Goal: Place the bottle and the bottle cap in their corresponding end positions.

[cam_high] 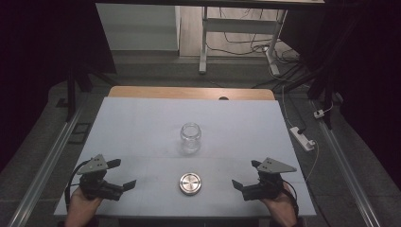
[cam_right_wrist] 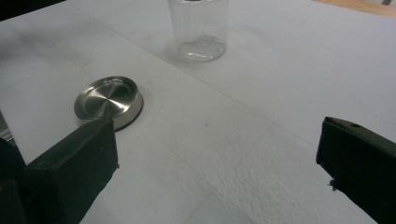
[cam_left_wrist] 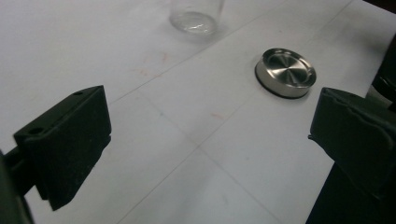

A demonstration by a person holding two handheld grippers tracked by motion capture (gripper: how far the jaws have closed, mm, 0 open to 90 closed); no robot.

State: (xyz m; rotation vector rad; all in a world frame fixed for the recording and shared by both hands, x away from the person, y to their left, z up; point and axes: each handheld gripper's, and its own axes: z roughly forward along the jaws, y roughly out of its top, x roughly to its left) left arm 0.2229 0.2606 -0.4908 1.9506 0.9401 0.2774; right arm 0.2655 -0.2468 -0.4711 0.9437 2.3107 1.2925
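Your left gripper [cam_high: 122, 174] and right gripper [cam_high: 244, 176] sit low near you, both jaws wide apart, holding nothing. Between them, close to the table's near edge, the round metal lid [cam_high: 190, 183] lies flat. It looks hard, smooth and slippery, so pinch it by its side rim. Farther away, near the middle of the white table [cam_high: 142, 123], the clear glass jar [cam_high: 190, 137] stands upright with its mouth open. It can break. Hold its body gently.
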